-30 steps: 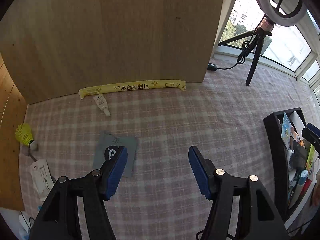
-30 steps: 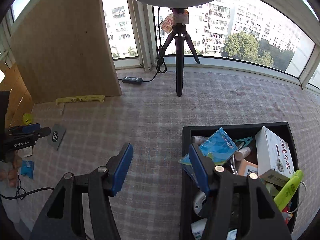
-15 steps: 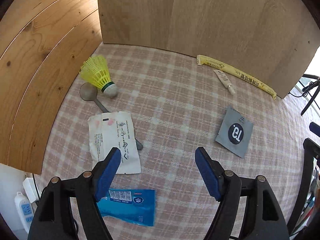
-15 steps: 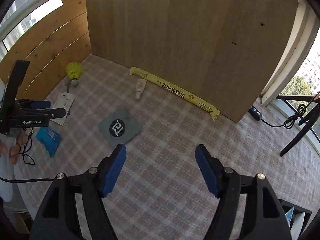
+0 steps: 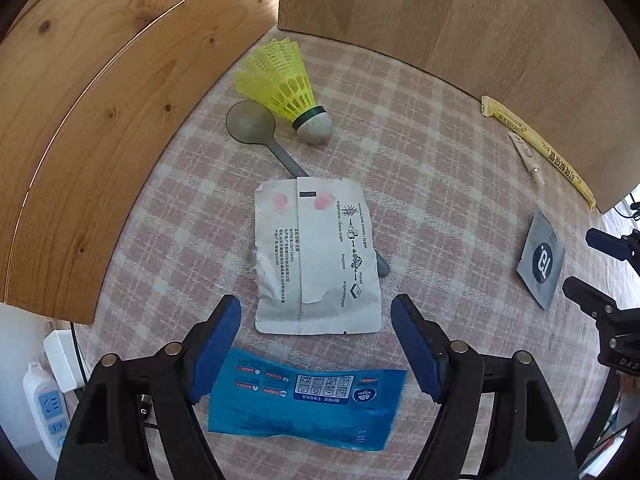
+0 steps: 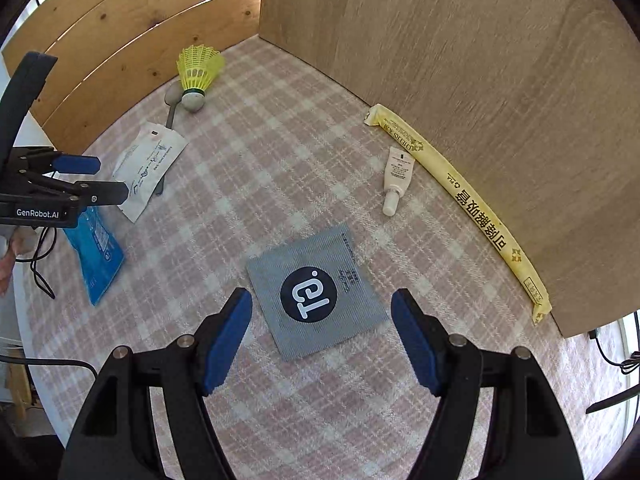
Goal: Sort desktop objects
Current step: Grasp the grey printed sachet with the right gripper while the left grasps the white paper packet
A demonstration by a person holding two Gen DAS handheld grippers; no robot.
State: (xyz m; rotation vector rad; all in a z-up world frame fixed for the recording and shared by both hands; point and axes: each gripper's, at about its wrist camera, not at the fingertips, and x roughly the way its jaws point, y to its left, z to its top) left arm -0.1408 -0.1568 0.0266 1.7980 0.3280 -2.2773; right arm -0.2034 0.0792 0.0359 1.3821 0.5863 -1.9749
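Note:
My left gripper (image 5: 316,344) is open above the near edge of a white printed sachet (image 5: 316,256), with a blue wipes packet (image 5: 308,398) under its fingers. A grey spoon (image 5: 252,124) lies partly under the sachet, beside a yellow shuttlecock (image 5: 290,84). My right gripper (image 6: 322,338) is open, its fingers either side of a grey sachet with a black round logo (image 6: 316,292). A small white tube (image 6: 396,178) and a long yellow packet (image 6: 460,200) lie beyond, by the wooden board. The left gripper also shows in the right wrist view (image 6: 96,178).
Wooden boards (image 5: 460,20) wall the back and left of the checked tablecloth (image 6: 260,184). A white power strip (image 5: 44,404) lies off the table's left edge. The right gripper's fingers (image 5: 588,292) show at the right edge of the left wrist view.
Both grippers have swung left and dropped closer to the table. The left now hovers over the white sachet and blue packet, the right over the grey sachet. Both stay open.

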